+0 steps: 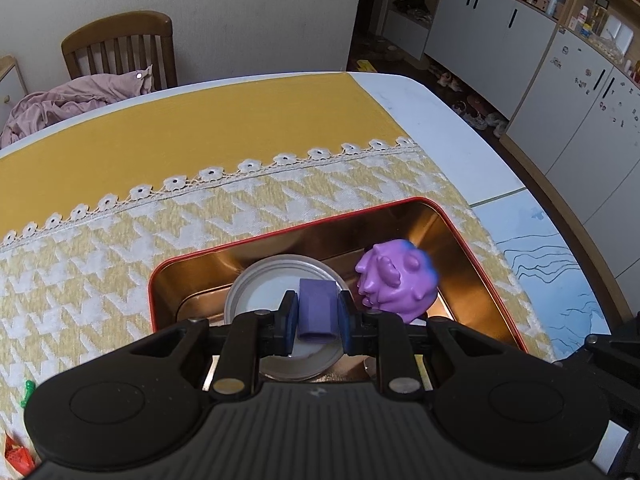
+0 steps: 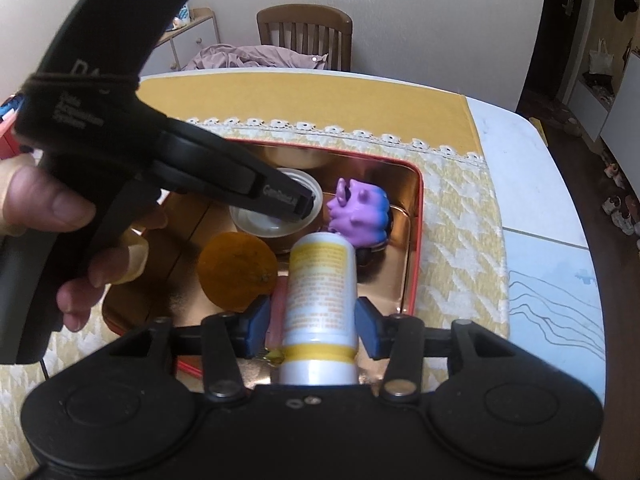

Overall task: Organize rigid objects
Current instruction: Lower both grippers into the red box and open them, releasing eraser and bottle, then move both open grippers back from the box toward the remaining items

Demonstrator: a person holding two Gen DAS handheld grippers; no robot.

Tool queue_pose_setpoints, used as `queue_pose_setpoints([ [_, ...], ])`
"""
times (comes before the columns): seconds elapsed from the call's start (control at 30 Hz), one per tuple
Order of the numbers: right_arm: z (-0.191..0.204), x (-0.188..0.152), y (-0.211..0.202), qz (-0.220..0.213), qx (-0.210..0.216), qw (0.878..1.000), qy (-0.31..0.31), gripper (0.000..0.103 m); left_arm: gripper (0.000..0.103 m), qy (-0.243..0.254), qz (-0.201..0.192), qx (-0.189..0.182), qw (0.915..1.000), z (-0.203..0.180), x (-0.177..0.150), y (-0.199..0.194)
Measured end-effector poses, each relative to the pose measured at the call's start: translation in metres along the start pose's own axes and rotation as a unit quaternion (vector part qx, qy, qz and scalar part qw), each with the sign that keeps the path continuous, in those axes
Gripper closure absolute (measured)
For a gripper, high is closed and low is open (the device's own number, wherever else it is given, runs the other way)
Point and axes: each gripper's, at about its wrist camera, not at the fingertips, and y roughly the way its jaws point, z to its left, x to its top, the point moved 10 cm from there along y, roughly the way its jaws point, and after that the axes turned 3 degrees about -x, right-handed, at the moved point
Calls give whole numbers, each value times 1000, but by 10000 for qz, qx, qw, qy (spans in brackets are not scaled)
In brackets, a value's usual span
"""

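Note:
A red-rimmed, gold-lined tin box sits on the houndstooth cloth. My left gripper is shut on a purple block and holds it over a round metal lid inside the tin. A purple and blue spiky toy lies in the tin to the right of the lid. An orange lies in the tin too. My right gripper has a white and yellow bottle between its fingers, with small gaps to both pads, above the tin's near edge.
The tin stands on a yellow and white lace-edged cloth on a white table. A wooden chair with pink fabric stands behind the table. Small green and red items lie at the cloth's near left. White cabinets stand at the right.

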Motion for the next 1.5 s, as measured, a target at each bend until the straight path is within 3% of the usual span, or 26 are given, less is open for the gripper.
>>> queue_pose_setpoints([
  [0.43, -2, 2, -16, -153, 124, 9993, 330, 48, 80, -15, -142, -84, 9999, -6, -7, -28],
  [0.63, -5, 0, -26, -196, 188, 9988, 406, 48, 71, -64, -344, -131, 9993, -8, -10, -54],
  [0.73, -3, -2, -31, -219, 247, 9985, 443, 48, 51, -126, -472, -107, 9987, -7, -14, -68],
  [0.8, -2, -2, -35, -263, 268, 9983, 444, 40, 47, -131, -581, -52, 9982, -5, -17, -79],
  [1.23, 20, 6, -68, -674, 393, 9967, 233, 15, 38, -354, -1024, 80, 9941, 20, -51, -149],
  [1.37, 34, 8, -77, -830, 341, 9958, 180, 0, 23, -348, -1225, 210, 9916, 35, -59, -170],
  [1.5, 52, 8, -81, -837, 397, 9956, 164, 0, 19, -358, -1396, 399, 9888, 54, -66, -189],
])
